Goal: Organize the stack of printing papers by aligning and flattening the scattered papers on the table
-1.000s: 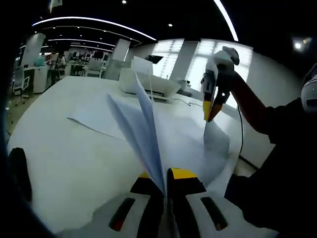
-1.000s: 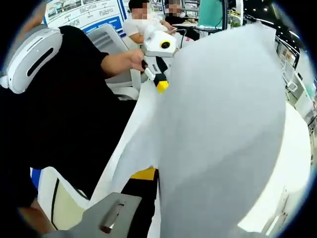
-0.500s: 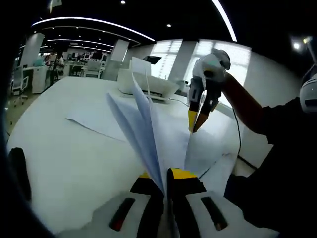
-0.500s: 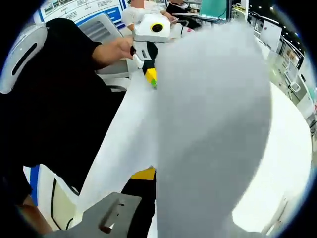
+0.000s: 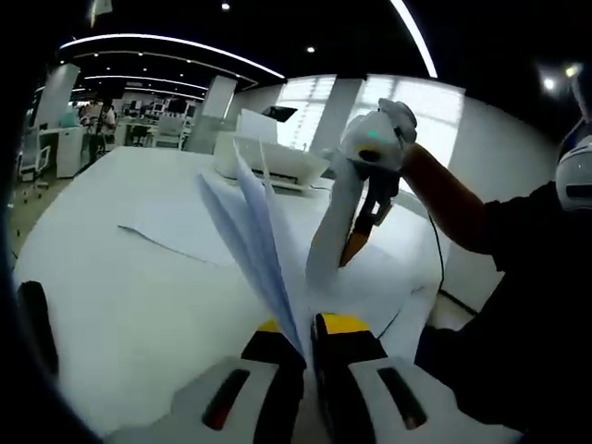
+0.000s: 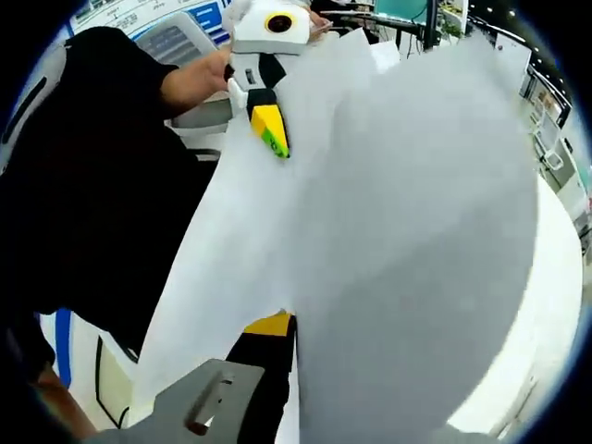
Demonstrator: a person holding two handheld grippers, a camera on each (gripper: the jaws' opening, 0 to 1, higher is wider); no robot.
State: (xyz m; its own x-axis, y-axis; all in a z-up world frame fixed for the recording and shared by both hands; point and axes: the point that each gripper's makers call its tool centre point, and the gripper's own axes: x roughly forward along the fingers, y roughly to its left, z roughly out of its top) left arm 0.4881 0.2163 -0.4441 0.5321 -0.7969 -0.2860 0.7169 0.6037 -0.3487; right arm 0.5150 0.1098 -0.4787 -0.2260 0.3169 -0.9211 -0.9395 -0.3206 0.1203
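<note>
Several white sheets of paper (image 5: 252,229) stand fanned upward from my left gripper (image 5: 307,327), which is shut on their lower edge. My right gripper (image 5: 354,248) reaches in from the right, held by a hand, and is shut on a curled sheet (image 5: 324,236) close beside the fan. In the right gripper view, my right gripper (image 6: 291,326) pinches a large white sheet (image 6: 416,240) that hides most of the table. Above it, the yellow-tipped left gripper (image 6: 272,137) holds the far edge of the papers (image 6: 231,231).
A loose sheet (image 5: 171,222) lies flat on the white table (image 5: 111,305). A white printer (image 5: 270,159) stands at the table's far side with a cable beside it. The person's black sleeve and body (image 6: 102,185) are close on one side. Office desks stand far behind.
My right gripper has moved left toward the fanned papers, and its sheet has lifted and curled. In the right gripper view the left gripper is now nearer.
</note>
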